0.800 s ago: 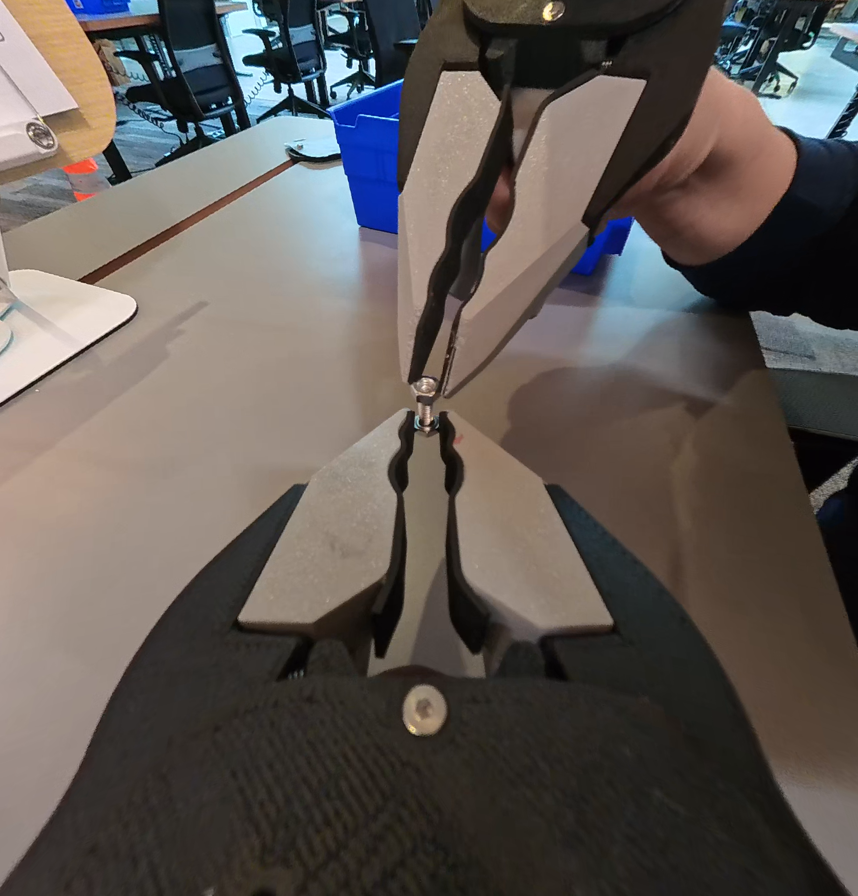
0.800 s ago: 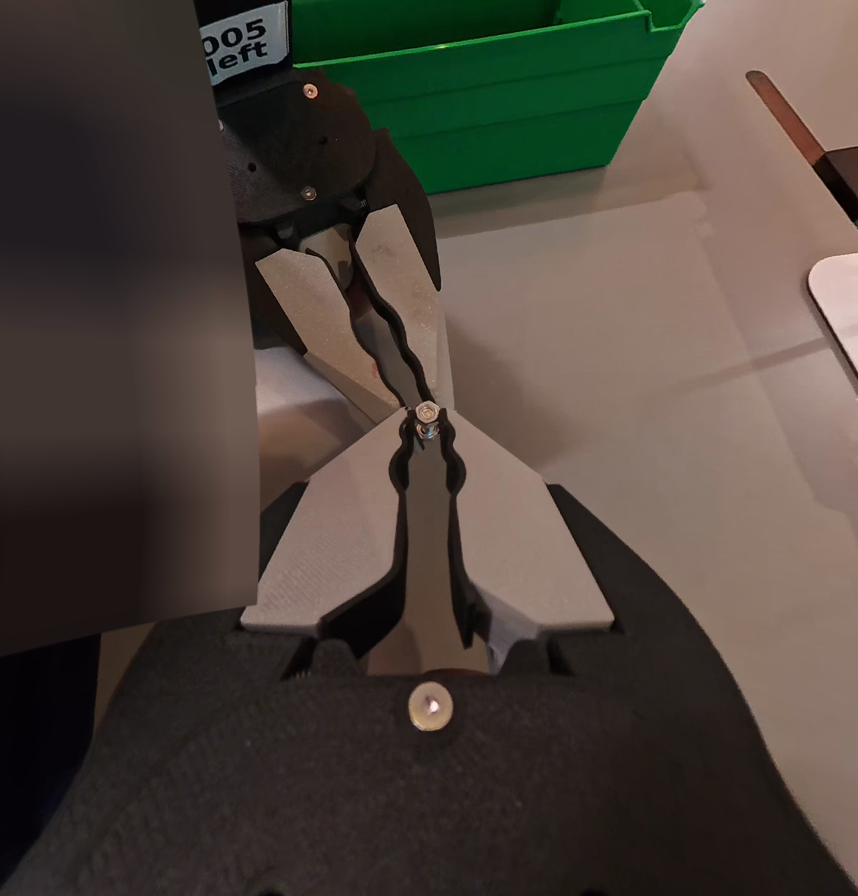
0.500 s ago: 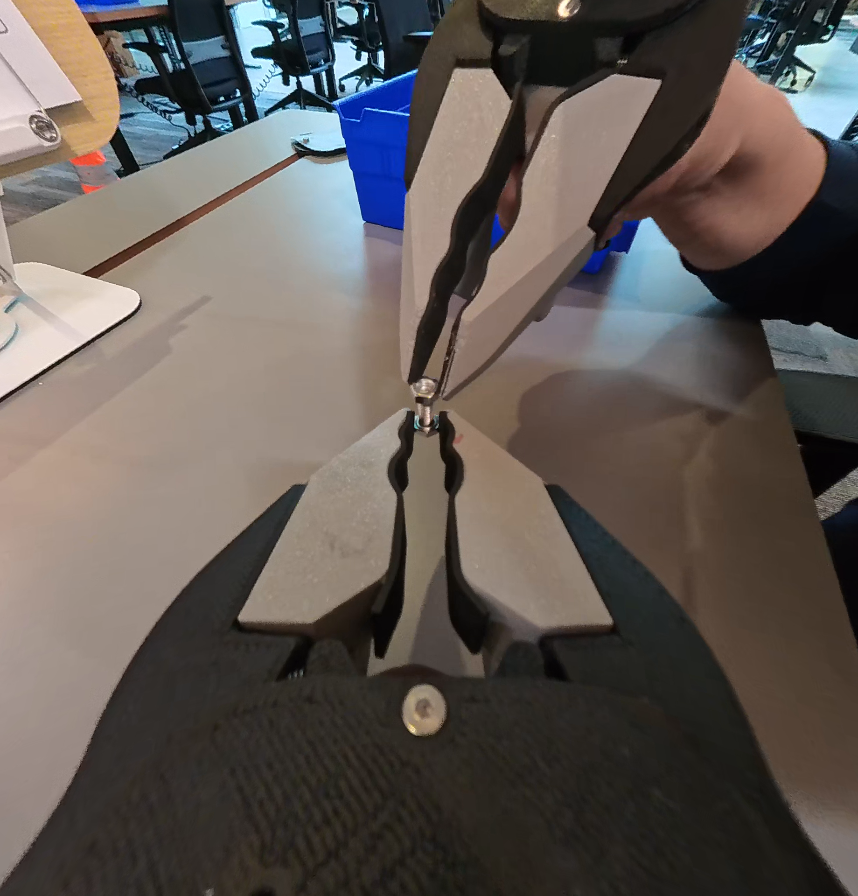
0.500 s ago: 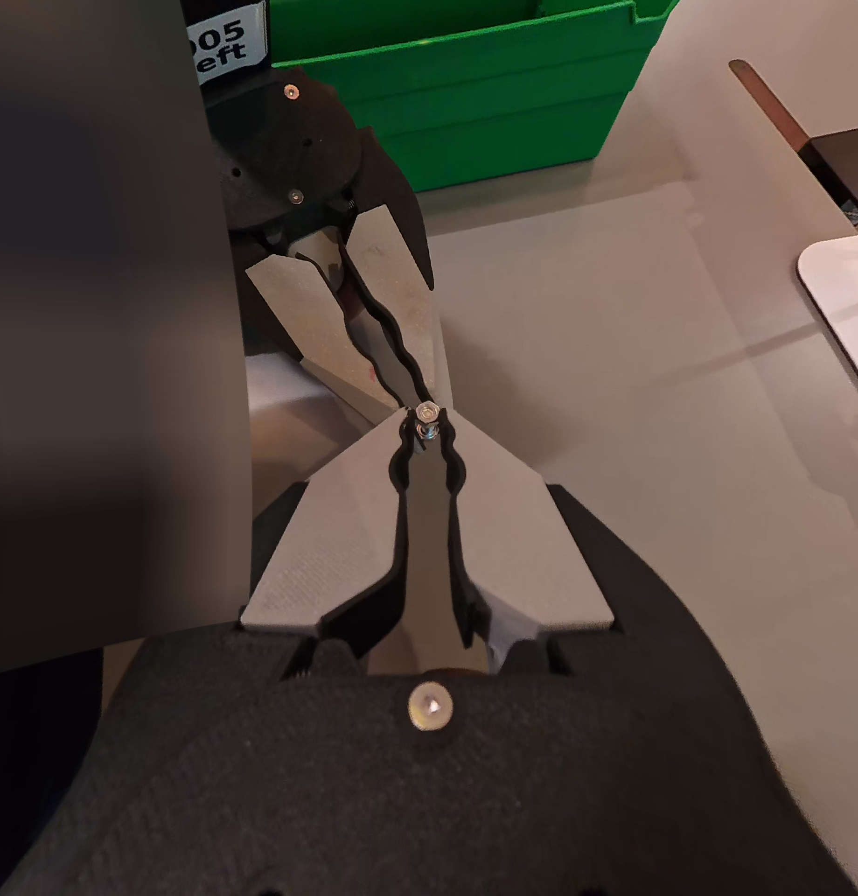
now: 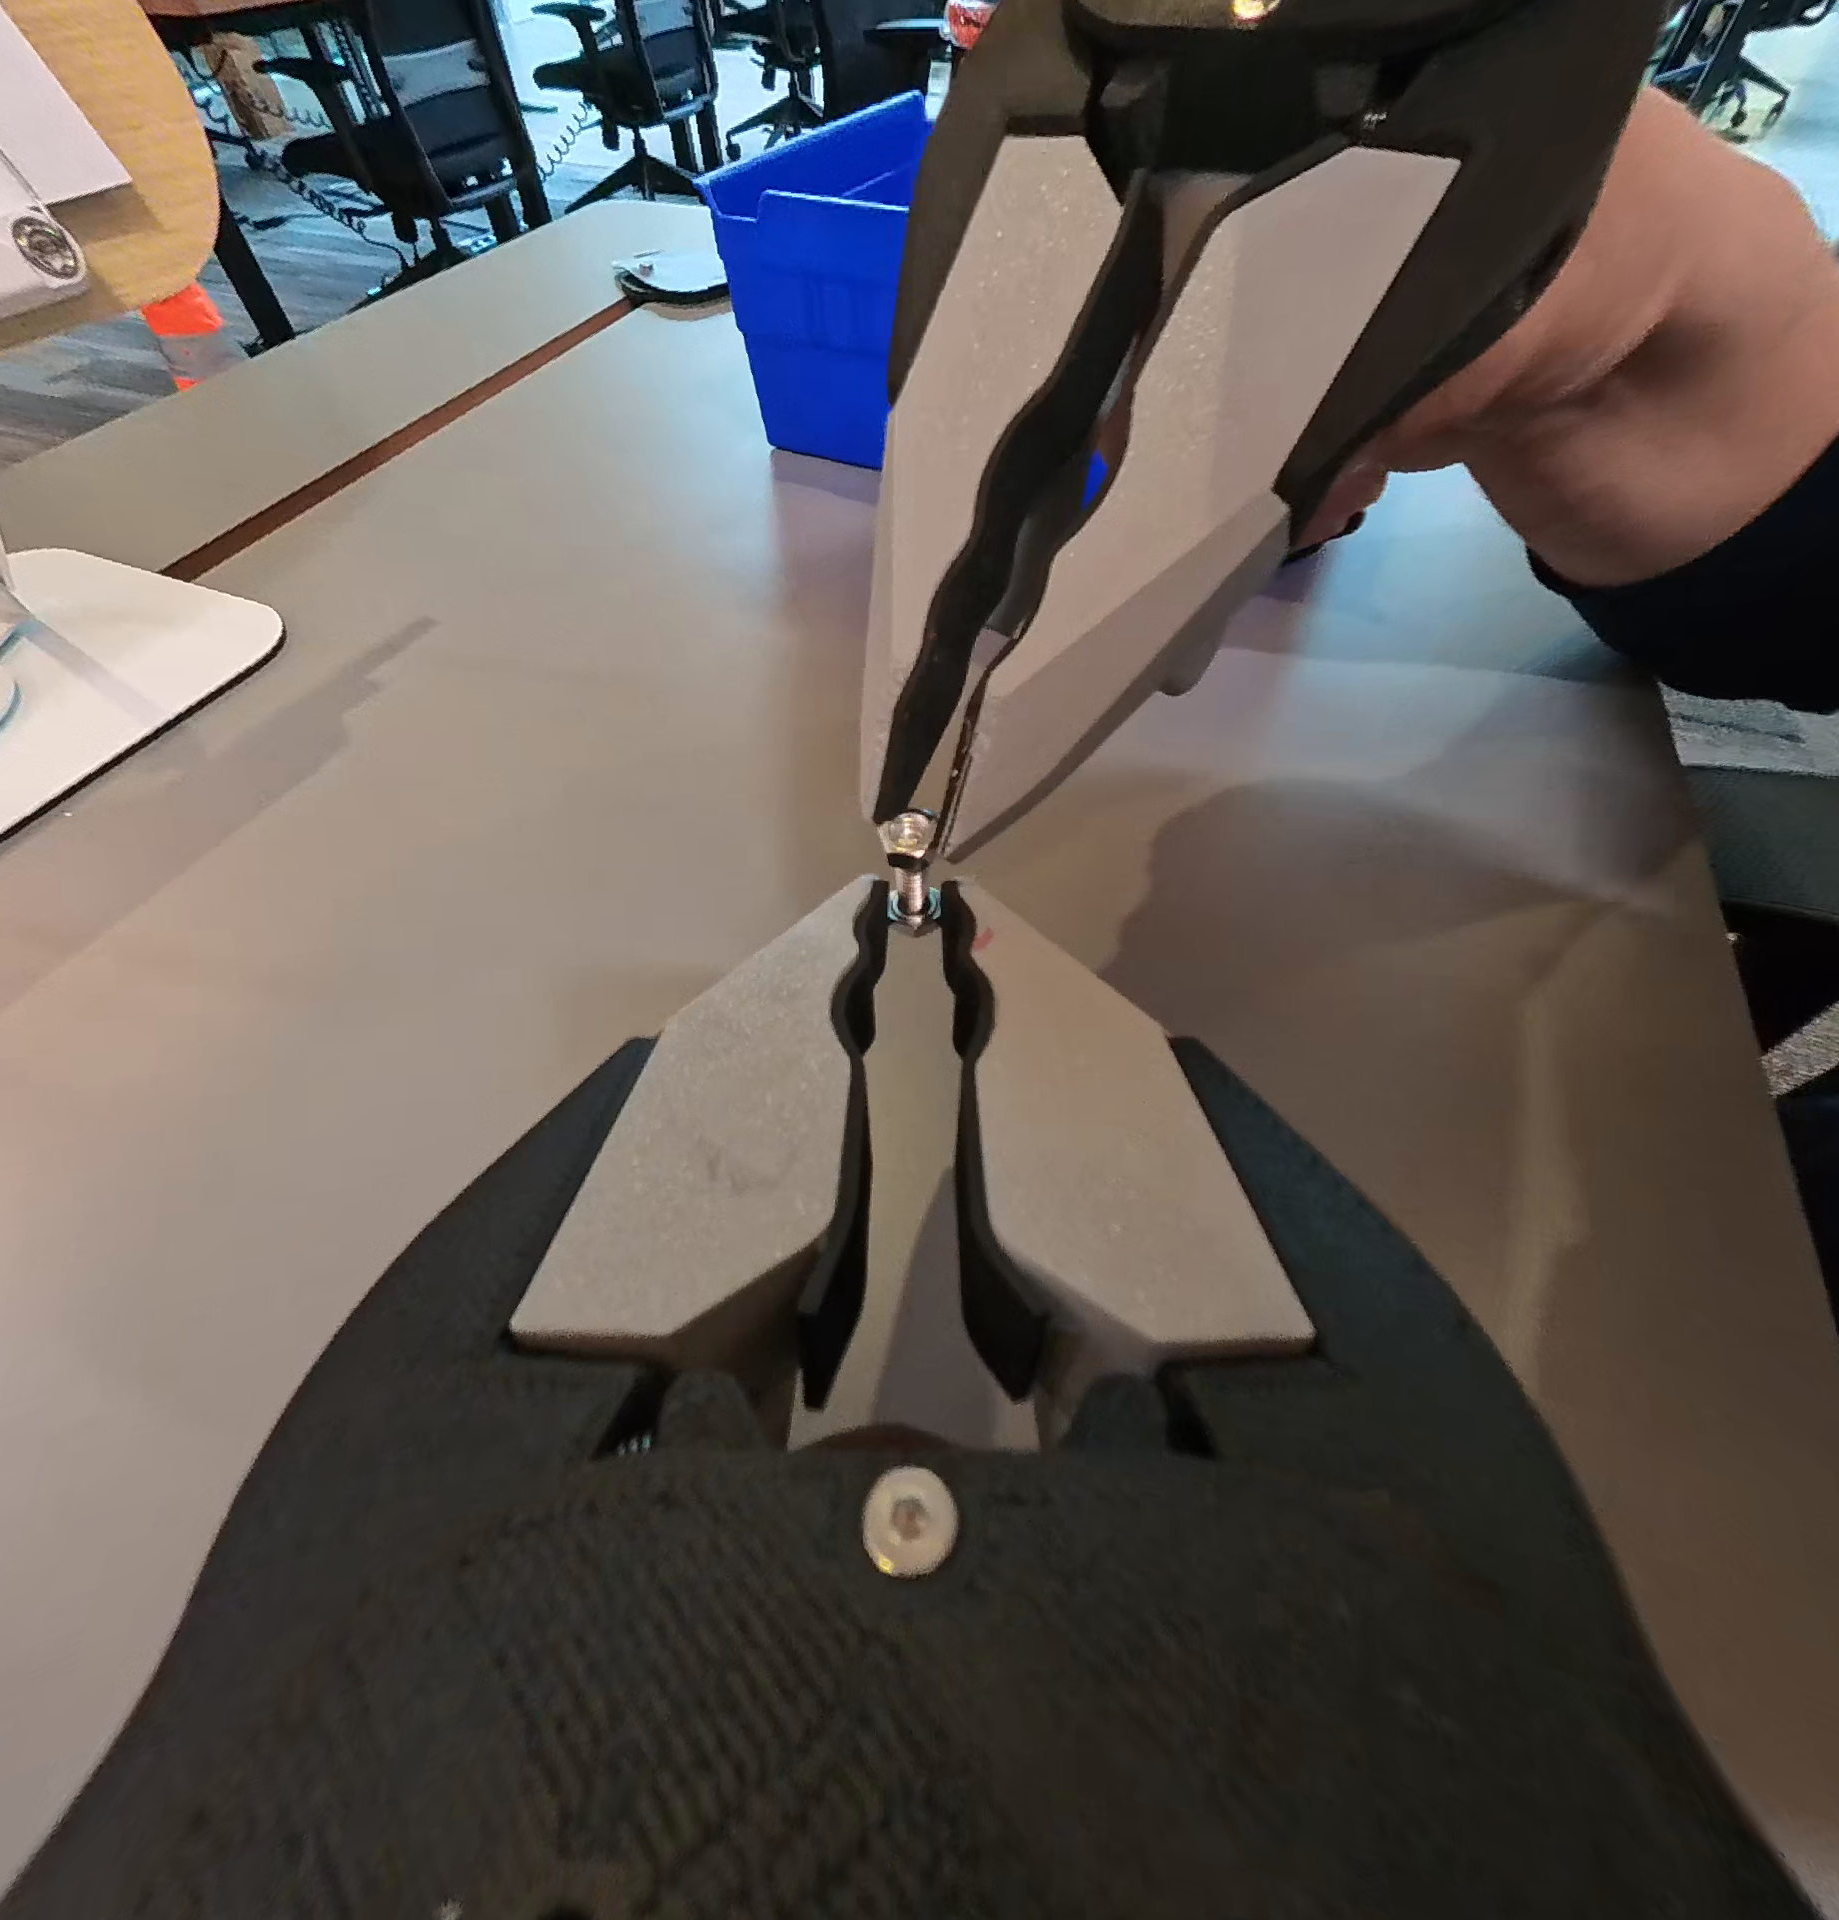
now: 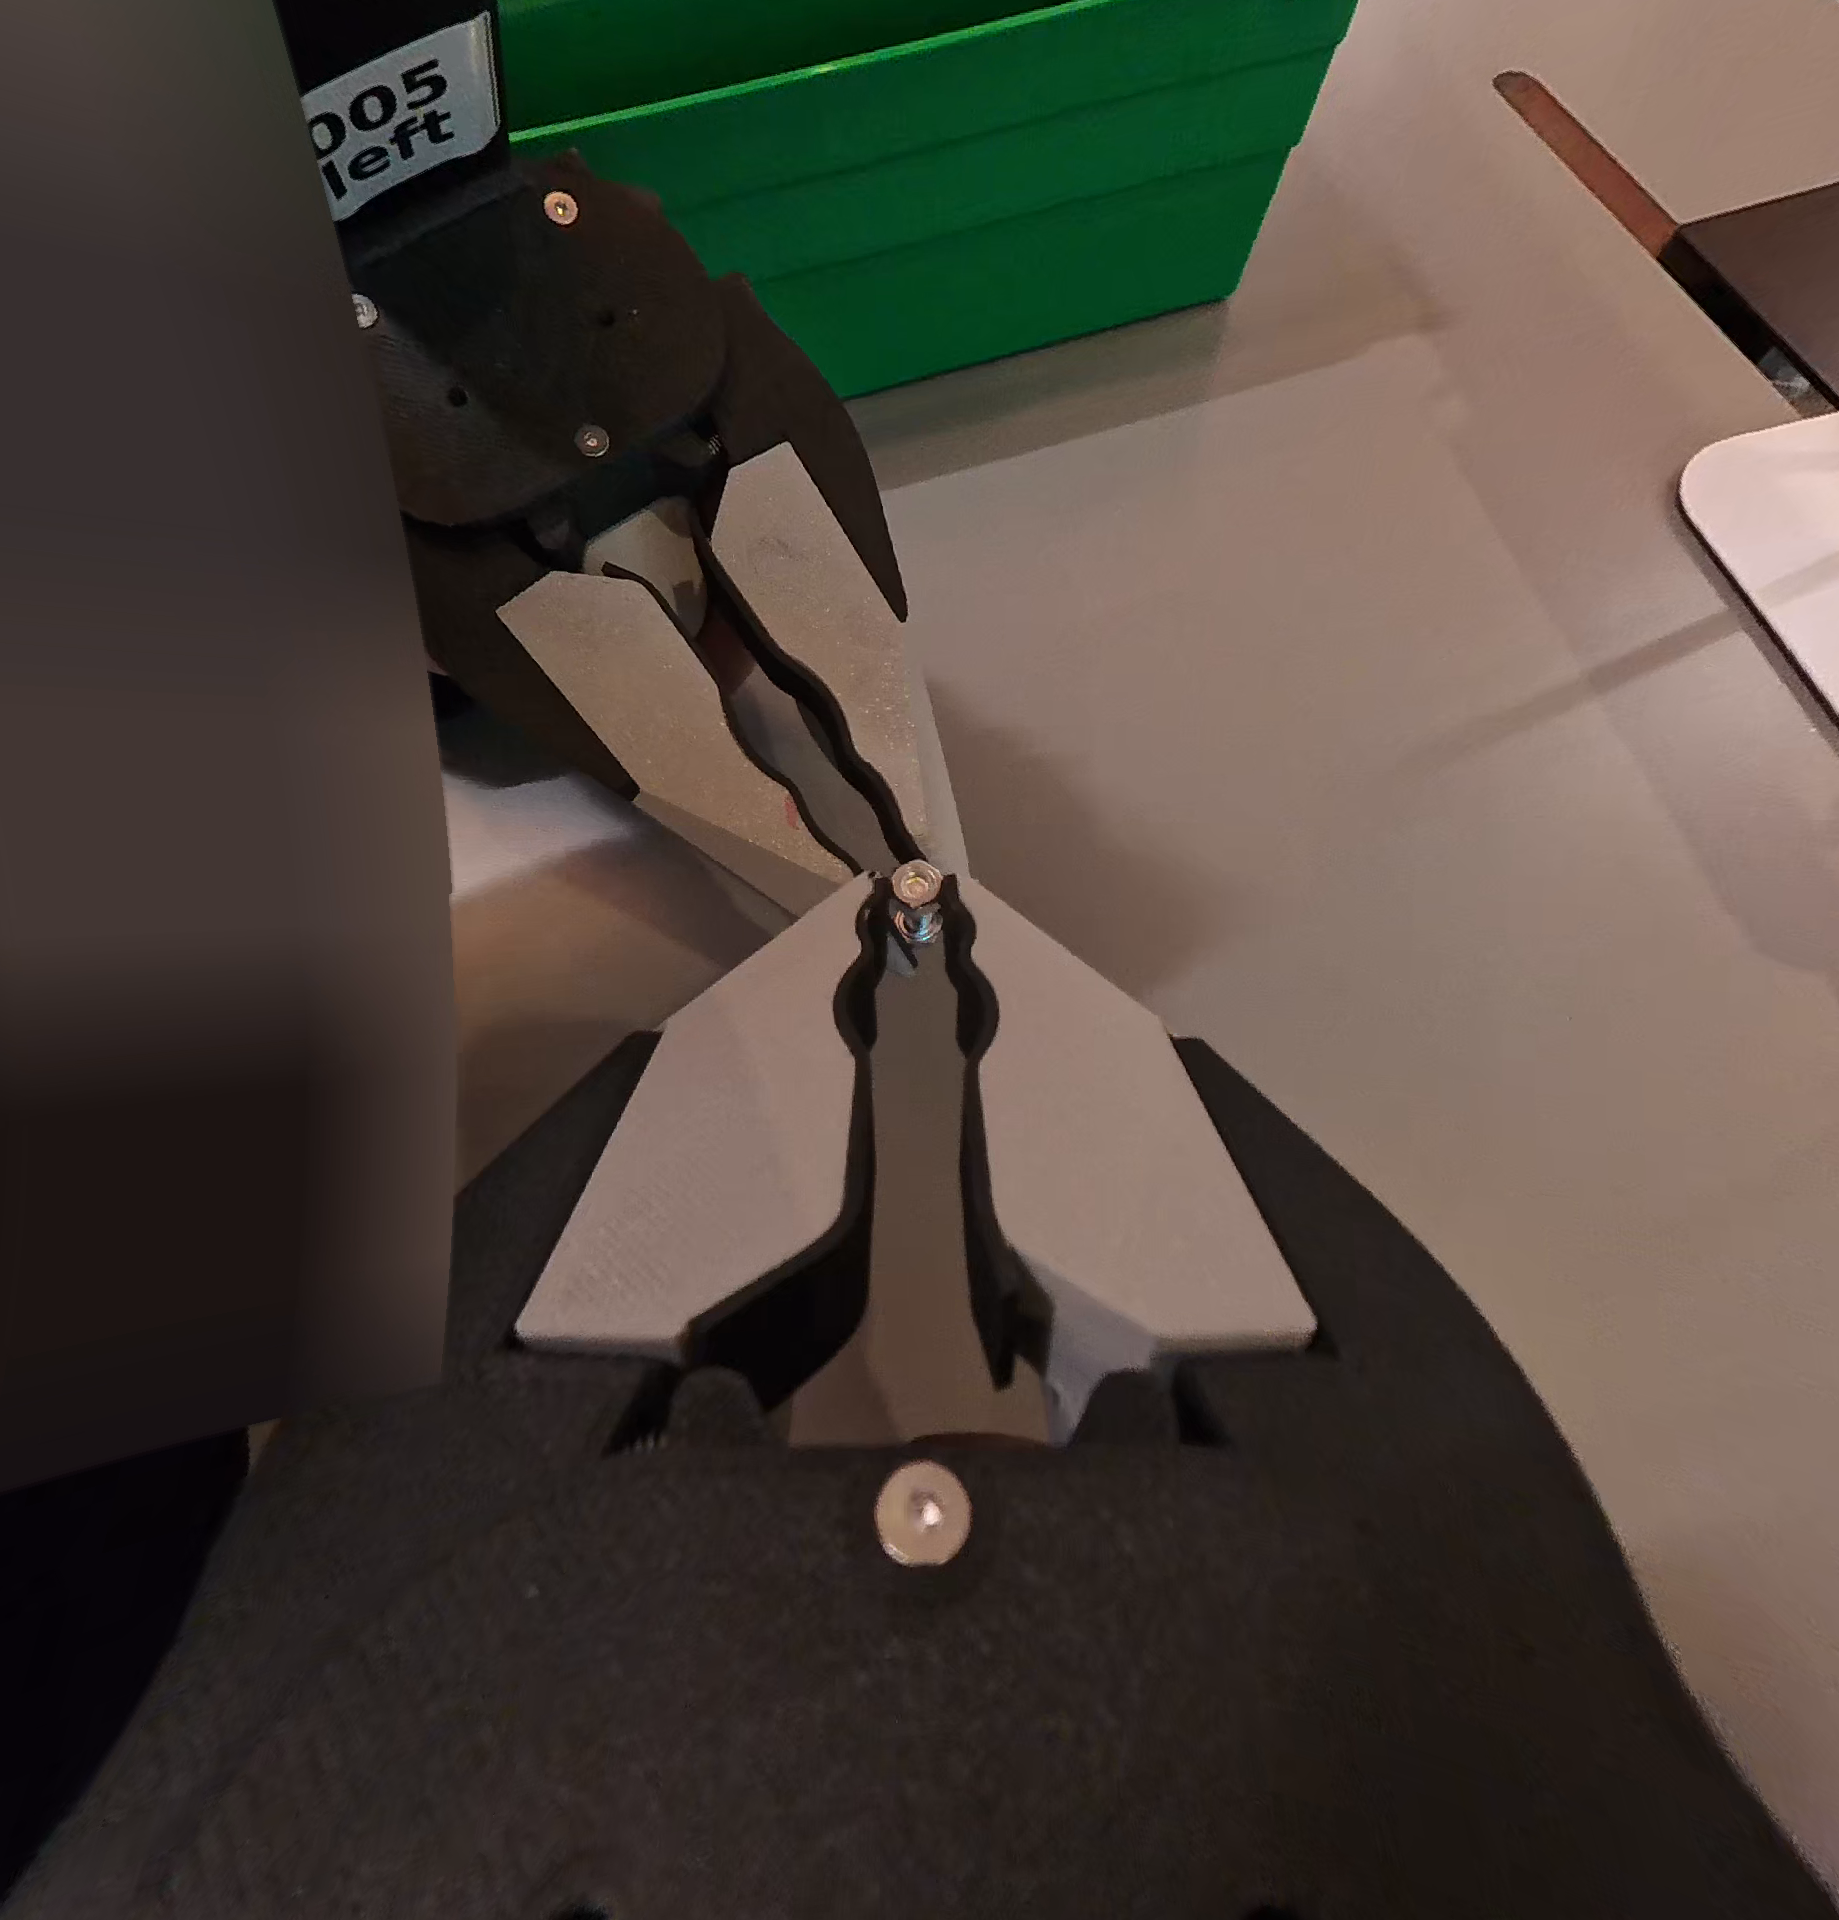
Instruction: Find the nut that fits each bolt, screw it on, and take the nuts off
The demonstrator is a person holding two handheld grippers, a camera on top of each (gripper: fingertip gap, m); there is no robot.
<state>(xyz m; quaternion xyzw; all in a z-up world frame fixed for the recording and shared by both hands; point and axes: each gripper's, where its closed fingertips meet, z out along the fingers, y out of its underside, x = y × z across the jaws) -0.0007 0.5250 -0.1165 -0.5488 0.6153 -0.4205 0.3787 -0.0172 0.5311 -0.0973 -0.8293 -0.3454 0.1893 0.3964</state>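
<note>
Left gripper (image 5: 913, 902) jaws clamped on nut (image 5: 909, 914). Right gripper (image 5: 917, 823) jaws clamped on bolt (image 5: 909, 837) head just above nut, shank threaded in nut. Both held over grey surface (image 5: 479, 790), blue bin (image 5: 811, 312) beyond bolt.

Bright left view, dimmer right; soft shadows, wide-angle warp.

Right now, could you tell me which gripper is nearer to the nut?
Left. The left gripper is shut on the nut itself; the right gripper holds the bolt by its head, just above the nut.
</note>
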